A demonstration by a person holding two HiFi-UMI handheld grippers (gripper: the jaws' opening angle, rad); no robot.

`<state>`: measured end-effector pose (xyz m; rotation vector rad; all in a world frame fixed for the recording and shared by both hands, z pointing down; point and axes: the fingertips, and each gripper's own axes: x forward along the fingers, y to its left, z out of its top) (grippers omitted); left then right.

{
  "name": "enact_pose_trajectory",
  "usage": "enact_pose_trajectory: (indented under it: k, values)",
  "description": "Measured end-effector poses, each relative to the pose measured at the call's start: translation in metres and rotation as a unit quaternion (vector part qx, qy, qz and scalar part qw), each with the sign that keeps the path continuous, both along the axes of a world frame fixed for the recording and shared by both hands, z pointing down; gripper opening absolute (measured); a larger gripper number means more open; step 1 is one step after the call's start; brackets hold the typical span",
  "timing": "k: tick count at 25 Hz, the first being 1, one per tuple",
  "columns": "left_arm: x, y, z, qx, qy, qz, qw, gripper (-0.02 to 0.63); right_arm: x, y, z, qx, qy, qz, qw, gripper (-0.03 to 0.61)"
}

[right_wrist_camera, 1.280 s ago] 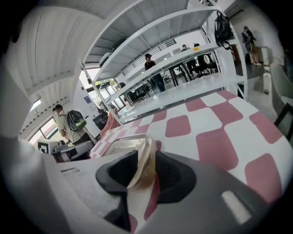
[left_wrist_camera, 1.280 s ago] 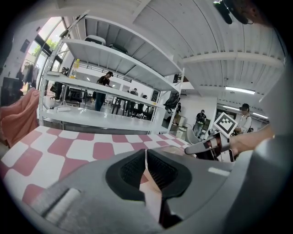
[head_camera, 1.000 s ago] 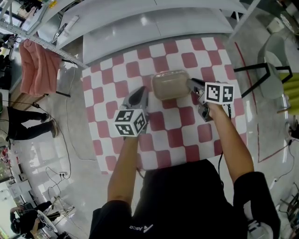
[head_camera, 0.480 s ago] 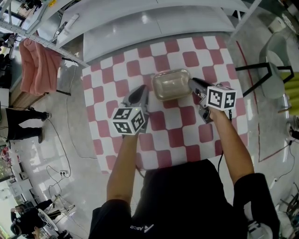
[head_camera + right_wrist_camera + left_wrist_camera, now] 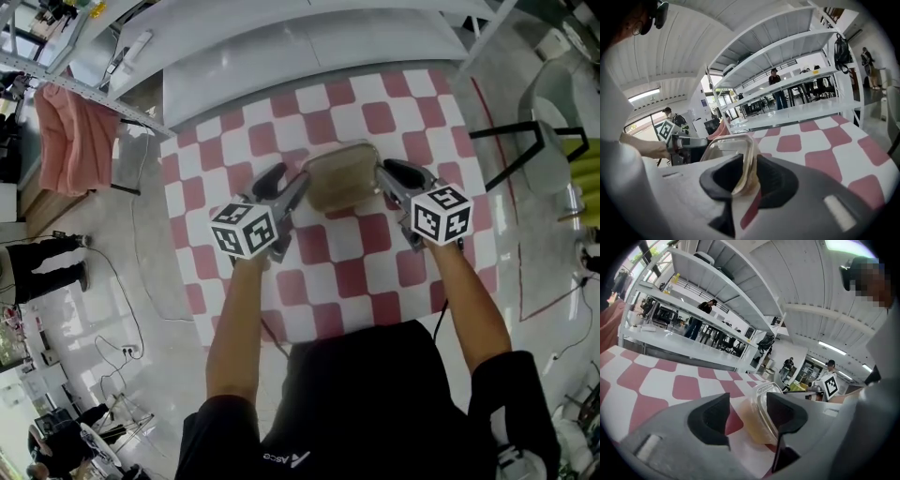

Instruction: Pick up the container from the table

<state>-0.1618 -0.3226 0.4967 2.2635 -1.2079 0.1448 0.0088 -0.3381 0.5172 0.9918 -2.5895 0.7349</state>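
A clear plastic container [image 5: 342,176] with a beige inside lies near the middle of the red-and-white checked table [image 5: 328,281]. My left gripper [image 5: 289,183] is at its left end. Its jaws are opening, and in the left gripper view the container [image 5: 759,416] lies between them, close to the right jaw, with a gap at the left jaw. My right gripper [image 5: 389,176] is at the container's right end. In the right gripper view the gripper [image 5: 747,180] is shut on the thin wall and rim of the container [image 5: 729,147], which looks slightly tilted.
A white shelf unit [image 5: 281,56] runs along the table's far edge. A pink cloth [image 5: 70,141] hangs on a rack at the left. A chair [image 5: 553,131] stands at the right. Cables lie on the floor at the left, and people stand in the background.
The left gripper's jaws have spread and now straddle the container's left end. The right gripper has rolled and closed on the right rim. The container has shifted slightly.
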Motion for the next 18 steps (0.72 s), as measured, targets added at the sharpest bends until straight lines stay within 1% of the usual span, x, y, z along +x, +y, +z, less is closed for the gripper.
enact_pose_trajectory:
  k: [4,9,12,14,16,18]
  values:
    - [0.013,-0.002,0.013,-0.034,0.010,0.056,0.9978,0.259,0.001,0.002,-0.001,0.020,0.000,-0.010,1.000,0.097]
    - [0.023,-0.005,0.019,-0.062,0.033,0.102,0.9923,0.267,0.002,0.003,-0.001,0.033,-0.006,-0.017,0.999,0.096]
    - [0.034,-0.002,0.023,-0.087,0.055,0.143,0.9844,0.267,0.003,0.003,-0.001,0.037,-0.012,-0.019,0.999,0.096]
    - [0.042,0.003,0.026,-0.100,0.061,0.170,0.9784,0.268,0.003,0.003,-0.001,0.037,-0.013,-0.021,0.999,0.095]
    - [0.045,0.003,0.027,-0.107,0.064,0.179,0.9759,0.271,0.003,0.002,-0.001,0.037,-0.016,-0.022,0.999,0.097]
    - [0.044,0.001,0.028,-0.112,0.069,0.179,0.9750,0.270,0.003,0.001,0.000,0.037,-0.020,-0.020,0.999,0.096]
